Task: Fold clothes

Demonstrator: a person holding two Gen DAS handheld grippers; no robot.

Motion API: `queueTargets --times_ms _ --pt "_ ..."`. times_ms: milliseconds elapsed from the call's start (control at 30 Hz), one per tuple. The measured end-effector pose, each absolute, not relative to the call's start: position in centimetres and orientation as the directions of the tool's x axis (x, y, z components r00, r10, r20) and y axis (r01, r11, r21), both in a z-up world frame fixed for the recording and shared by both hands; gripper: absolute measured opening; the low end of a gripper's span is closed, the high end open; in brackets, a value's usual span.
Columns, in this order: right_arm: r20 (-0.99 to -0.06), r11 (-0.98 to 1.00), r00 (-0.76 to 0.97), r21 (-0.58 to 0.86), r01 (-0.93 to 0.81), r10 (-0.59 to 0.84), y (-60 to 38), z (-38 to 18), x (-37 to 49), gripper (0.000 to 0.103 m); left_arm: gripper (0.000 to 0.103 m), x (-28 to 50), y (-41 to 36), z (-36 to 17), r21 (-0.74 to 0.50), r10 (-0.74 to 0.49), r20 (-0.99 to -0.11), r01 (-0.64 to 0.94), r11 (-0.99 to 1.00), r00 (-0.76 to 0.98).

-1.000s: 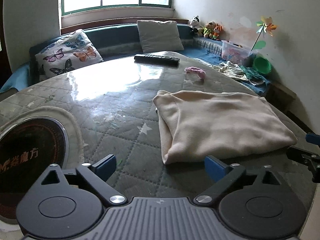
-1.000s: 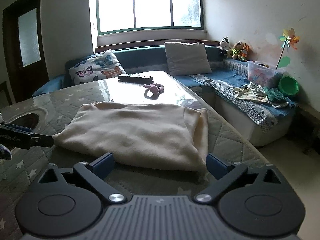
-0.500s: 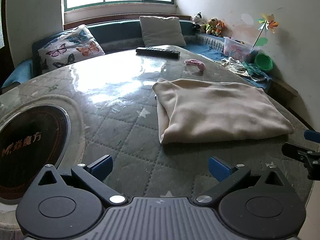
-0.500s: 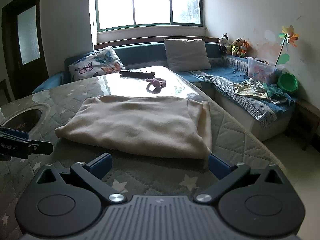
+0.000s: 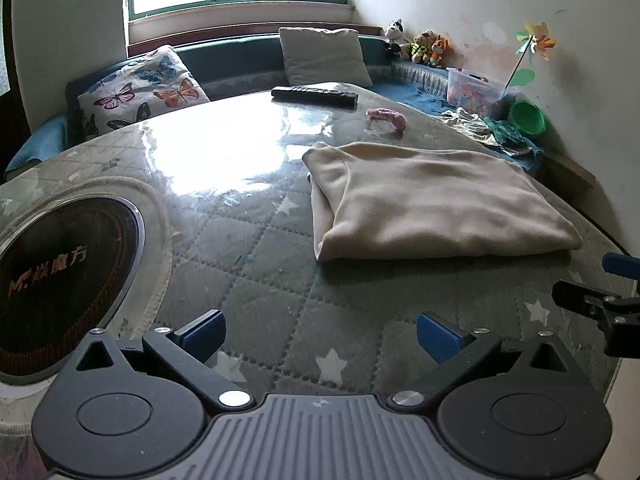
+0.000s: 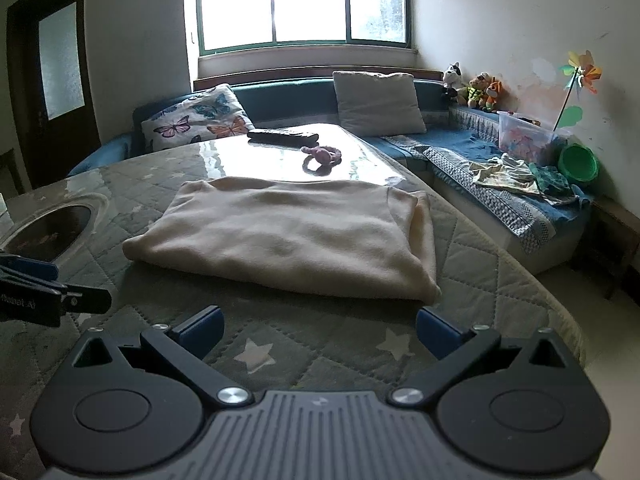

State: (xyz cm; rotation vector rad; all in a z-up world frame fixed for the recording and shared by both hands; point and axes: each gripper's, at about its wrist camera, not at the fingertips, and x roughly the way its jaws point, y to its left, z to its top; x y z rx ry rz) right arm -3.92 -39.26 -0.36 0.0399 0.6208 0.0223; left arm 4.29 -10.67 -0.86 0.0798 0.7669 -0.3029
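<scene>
Two grippers hang short of the work, both w/ jaws wide apart and empty. Left gripper (image 5: 318,332) sits at 6 o'clock in its view, over bare quilted bench (image 5: 256,264); round black hob (image 5: 60,280) at 9. Cream garment (image 5: 432,200) lies at 2 o'clock, already folded into a flat rectangle, doubled edge toward the hob, prob. so layers stack square. Right gripper (image 6: 318,330) faces the garment's near edge, not touching. Remote (image 6: 282,135) & pink toy (image 6: 322,157) well beyond at 12, apart from the fold.

Home living room — corner sofa (image 6: 460,148), butterfly cushion (image 6: 196,122), stuffed toys (image 6: 476,90), window (image 6: 304,2).
</scene>
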Motion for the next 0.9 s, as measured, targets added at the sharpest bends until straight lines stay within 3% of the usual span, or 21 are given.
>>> queueTargets --times_ms 900 --pt "-0.591 0.998 0.805 0.056 -0.011 0.042 -38.92 -0.80 -4.05 0.103 0.103 3.33 -11.54 -1.18 -0.023 -0.245 -0.696 0.320 0.947 0.675"
